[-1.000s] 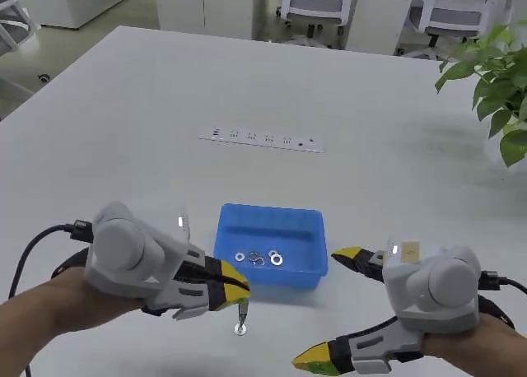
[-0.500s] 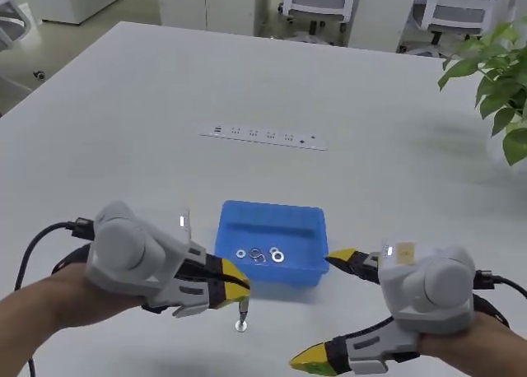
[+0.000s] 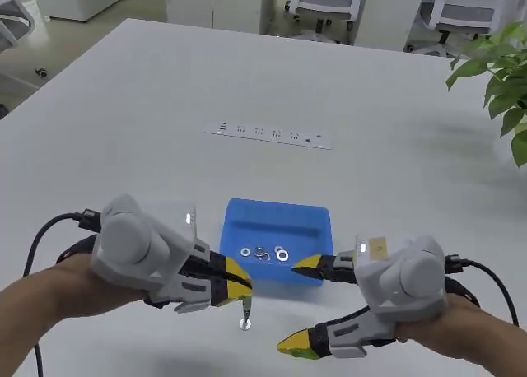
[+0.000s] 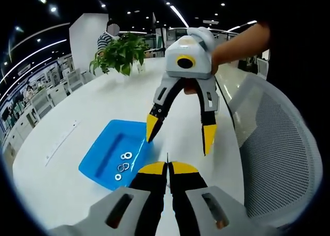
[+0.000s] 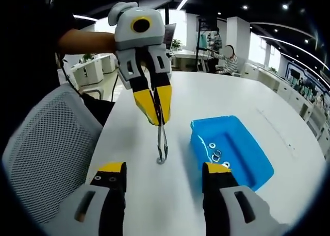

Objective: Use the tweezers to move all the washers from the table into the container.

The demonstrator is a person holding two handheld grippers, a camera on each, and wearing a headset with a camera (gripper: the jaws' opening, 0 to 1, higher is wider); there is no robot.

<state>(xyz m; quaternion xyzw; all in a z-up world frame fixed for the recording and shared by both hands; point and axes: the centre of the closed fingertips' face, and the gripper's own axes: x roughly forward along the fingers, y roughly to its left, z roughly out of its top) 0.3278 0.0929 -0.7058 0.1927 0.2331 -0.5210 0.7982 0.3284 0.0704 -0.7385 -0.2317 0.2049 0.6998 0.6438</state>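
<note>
1. Head view: the white bench (image 3: 123,105) carries a blue rectangular plastic container (image 3: 280,216) with several silver washers (image 3: 263,253) inside.
2. Spread wide, the right claw (image 3: 295,304) hovers level at the container's near right corner.
3. Angled down, the left claw (image 3: 237,281) pinches slim metal tweezers (image 3: 244,308).
4. One small silver washer (image 3: 244,324) lies on the bench at the tweezer tips.

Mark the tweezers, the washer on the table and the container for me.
tweezers (image 5: 161,138): right gripper view, middle of the shaft.
washer (image 5: 161,161): right gripper view, the ring at the tweezers' tip.
container (image 3: 278,205): head view, far rim.
</note>
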